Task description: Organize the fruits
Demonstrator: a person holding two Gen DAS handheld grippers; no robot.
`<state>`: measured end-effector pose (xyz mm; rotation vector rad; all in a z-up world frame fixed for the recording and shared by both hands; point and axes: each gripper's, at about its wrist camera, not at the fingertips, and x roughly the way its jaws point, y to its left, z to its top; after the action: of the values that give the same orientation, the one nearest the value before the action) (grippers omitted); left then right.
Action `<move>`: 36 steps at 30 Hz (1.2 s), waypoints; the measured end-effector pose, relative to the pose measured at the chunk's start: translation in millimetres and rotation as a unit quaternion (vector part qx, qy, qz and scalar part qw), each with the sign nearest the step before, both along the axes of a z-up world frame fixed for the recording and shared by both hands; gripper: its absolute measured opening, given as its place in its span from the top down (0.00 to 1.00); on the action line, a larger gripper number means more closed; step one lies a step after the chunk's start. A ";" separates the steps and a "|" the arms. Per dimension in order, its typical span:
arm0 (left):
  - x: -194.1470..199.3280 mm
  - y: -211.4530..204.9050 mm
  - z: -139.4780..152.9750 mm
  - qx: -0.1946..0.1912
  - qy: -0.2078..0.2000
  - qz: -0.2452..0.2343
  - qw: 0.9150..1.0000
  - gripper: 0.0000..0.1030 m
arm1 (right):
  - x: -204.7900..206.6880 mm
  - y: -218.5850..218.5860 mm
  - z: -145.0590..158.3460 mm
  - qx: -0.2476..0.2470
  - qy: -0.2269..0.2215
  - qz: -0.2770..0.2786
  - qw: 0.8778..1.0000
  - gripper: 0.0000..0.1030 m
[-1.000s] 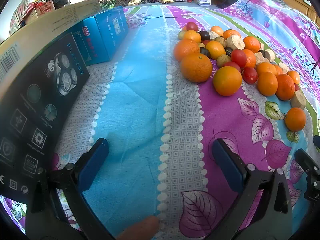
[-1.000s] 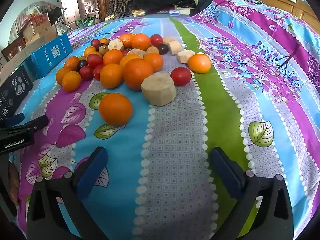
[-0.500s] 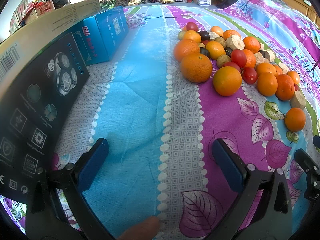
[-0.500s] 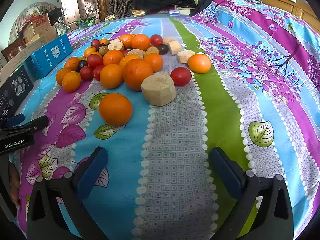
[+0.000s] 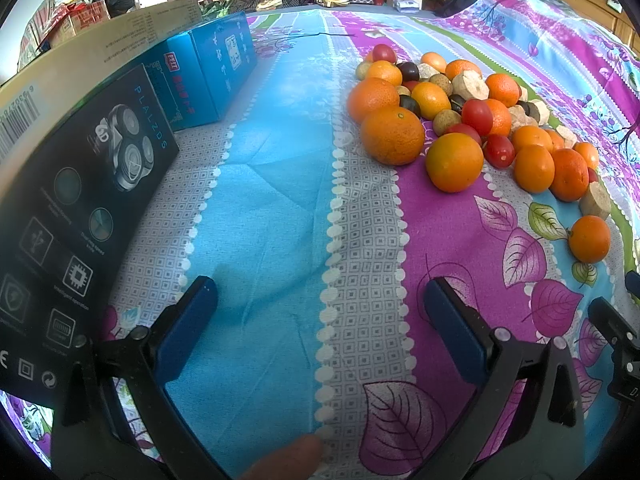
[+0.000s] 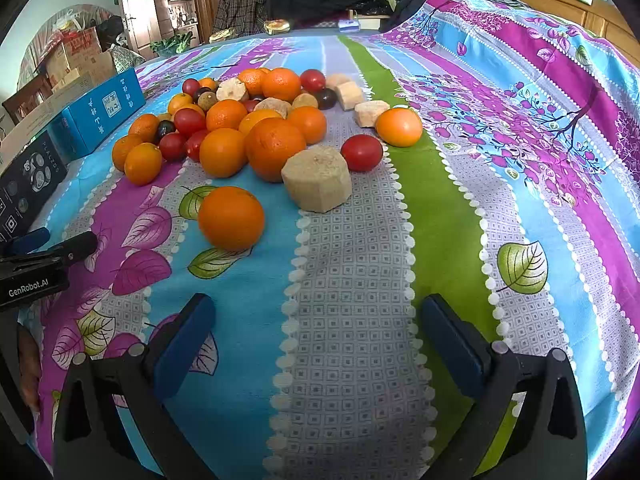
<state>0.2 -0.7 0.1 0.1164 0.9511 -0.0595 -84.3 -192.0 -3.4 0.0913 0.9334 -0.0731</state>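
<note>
Nothing has shifted since the earlier frames: both grippers hover at the same spots above the patterned cloth, and the fruit lies as before. Left gripper: blue-padded fingers spread wide, released, grasping nothing, with only bare cloth between them. Right gripper: fingers likewise spread and empty.

Fruit pile: a loose heap of oranges of mixed size, red cherry tomatoes, a few dark round fruits, small tan round fruits and pale, peeled faceted chunks. It rests on the cloth-covered surface, well ahead of both pairs of fingers; ahead and to the right in the left wrist view, ahead and slightly left in the right wrist view. One lone orange sits apart from the heap, nearest the right fingers. Just beyond it lies a large faceted chunk, touching a big orange, with a red tomato beside it.

Along the left edge stand a black printed box and a blue box.
</note>
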 end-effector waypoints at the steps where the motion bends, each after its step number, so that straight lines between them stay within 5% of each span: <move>1: 0.1 -0.2 0.0 0.000 0.000 0.000 1.000 0.00 | -0.3 0.3 0.2 0.001 0.000 0.000 1.000 0.00; 31: -1.9 -2.1 0.5 -0.001 -0.001 -0.007 1.000 0.00 | -2.9 0.5 3.9 0.006 -0.005 0.001 1.000 0.00; 36: -5.2 -0.1 1.6 -0.005 0.013 -0.019 1.000 0.00 | -13.0 -8.3 22.9 0.059 -0.028 0.006 0.998 0.31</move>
<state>-4.9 -0.8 1.7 0.1253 0.9741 -0.1004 -97.4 -200.4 19.6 0.1966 0.8814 -0.0044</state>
